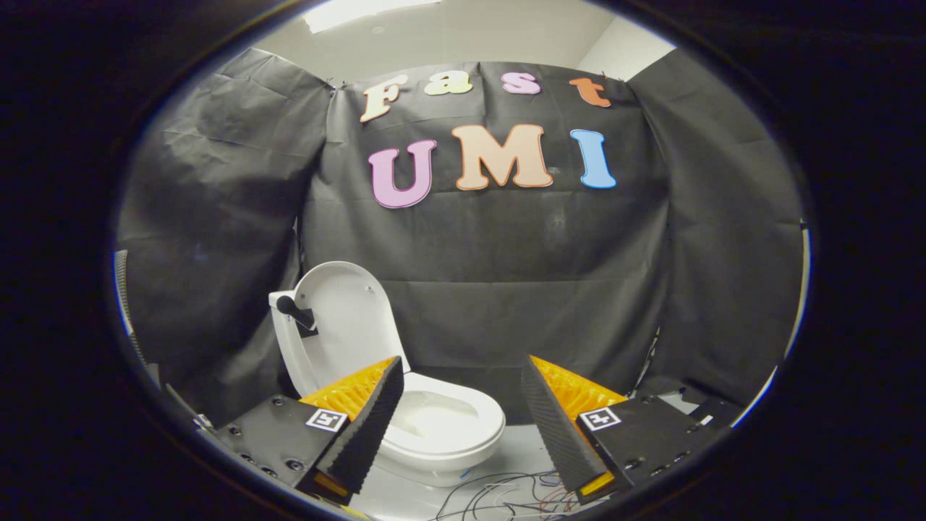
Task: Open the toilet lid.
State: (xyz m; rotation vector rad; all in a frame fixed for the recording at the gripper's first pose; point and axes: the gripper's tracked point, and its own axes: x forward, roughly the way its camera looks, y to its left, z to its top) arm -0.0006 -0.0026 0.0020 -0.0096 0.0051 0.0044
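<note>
The near side of the toilet bowl (pixel 448 423) is hidden behind the tool's (pixel 463 383) left finger (pixel 362 434), both fingers spread with nothing between. The loose wires (pixel 506 496) on the floor (pixel 517 452) run out of sight below. The dark handle (pixel 293 310) beside the raised lid (pixel 347 318) is too small to make out.

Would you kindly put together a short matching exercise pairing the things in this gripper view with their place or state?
Things:
1. toilet lid
2. gripper
3. wires
4. toilet bowl

States or places:
A. open, holding nothing
B. raised upright
C. loose on the floor beside the toilet
D. uncovered, just beyond the fingers

Pairs: 1-B, 2-A, 3-C, 4-D
</note>
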